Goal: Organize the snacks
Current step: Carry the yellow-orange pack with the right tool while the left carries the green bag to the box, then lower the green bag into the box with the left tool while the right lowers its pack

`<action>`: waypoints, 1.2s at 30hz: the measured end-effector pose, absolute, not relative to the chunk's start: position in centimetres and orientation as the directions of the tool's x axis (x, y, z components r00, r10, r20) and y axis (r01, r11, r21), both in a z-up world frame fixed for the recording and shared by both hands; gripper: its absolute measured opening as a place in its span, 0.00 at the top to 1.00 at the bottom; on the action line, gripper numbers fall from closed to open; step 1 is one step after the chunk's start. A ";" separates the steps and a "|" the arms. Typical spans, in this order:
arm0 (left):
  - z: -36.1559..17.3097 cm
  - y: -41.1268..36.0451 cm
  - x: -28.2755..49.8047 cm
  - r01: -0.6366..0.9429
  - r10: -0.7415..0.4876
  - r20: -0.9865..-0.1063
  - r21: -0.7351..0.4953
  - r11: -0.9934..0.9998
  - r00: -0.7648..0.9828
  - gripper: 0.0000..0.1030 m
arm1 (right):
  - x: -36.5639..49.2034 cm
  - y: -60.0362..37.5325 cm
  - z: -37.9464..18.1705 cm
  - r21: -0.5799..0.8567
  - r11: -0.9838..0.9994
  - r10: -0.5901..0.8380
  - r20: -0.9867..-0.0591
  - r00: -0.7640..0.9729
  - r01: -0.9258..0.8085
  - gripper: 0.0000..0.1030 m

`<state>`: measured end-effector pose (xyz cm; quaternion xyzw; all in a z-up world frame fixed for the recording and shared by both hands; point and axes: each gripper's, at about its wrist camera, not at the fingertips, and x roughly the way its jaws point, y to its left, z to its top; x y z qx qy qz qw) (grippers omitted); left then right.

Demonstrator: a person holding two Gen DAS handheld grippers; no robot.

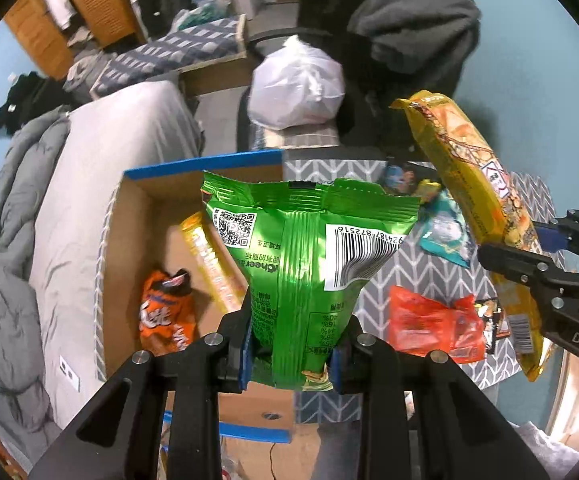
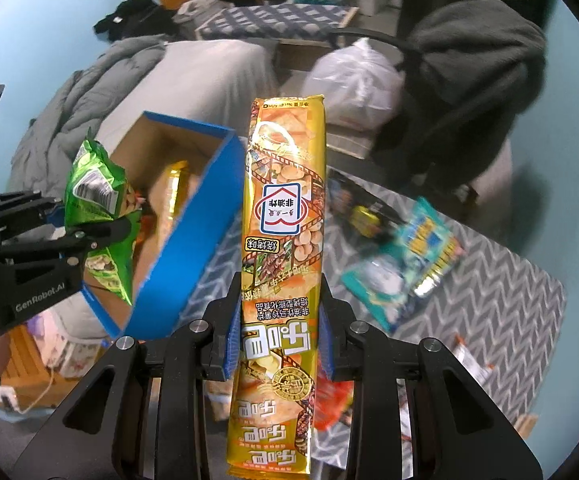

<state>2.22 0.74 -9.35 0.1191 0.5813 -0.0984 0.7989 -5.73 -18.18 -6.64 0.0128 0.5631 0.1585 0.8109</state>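
Note:
My left gripper (image 1: 291,354) is shut on a green snack bag (image 1: 309,256) and holds it above the near edge of a blue-rimmed cardboard box (image 1: 205,162). In the box lie an orange bag (image 1: 165,316) and a long gold pack (image 1: 209,264). My right gripper (image 2: 279,344) is shut on a long yellow cracker pack (image 2: 285,208), held upright over the grey chevron cloth (image 2: 509,280). The right gripper (image 1: 529,256) with its yellow pack (image 1: 469,184) also shows in the left wrist view. The left gripper (image 2: 89,232) with the green bag (image 2: 97,196) also shows in the right wrist view, beside the box (image 2: 193,220).
On the cloth lie a red bag (image 1: 429,328), a teal bag (image 2: 405,264) and a small dark pack (image 2: 361,212). A white plastic bag (image 1: 297,84) and a dark garment (image 1: 413,32) sit behind. A grey bed (image 1: 109,168) lies left of the box.

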 end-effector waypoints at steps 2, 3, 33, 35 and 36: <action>-9.4 1.8 2.4 0.276 -0.007 -0.951 0.082 0.958 0.308 0.73 | -4.9 -16.7 -6.9 0.202 0.942 0.283 -0.908 0.310 -0.266 0.71; -9.4 2.4 2.6 0.265 -0.003 -0.952 0.082 0.961 0.308 0.73 | -4.5 -16.0 -7.1 0.209 0.938 0.292 -0.907 0.305 -0.278 0.71; -17.2 14.7 6.6 0.035 0.099 -0.980 0.107 0.994 0.171 0.72 | 3.3 2.4 -14.8 0.311 0.855 0.363 -0.930 0.052 -0.416 0.71; -17.6 15.0 6.8 0.032 0.102 -0.982 0.108 0.994 0.160 0.72 | 3.5 2.7 -15.2 0.316 0.856 0.364 -0.930 0.044 -0.410 0.71; -17.7 15.0 6.9 0.031 0.103 -0.982 0.109 0.994 0.156 0.72 | 3.6 2.8 -15.2 0.317 0.856 0.365 -0.930 0.042 -0.408 0.71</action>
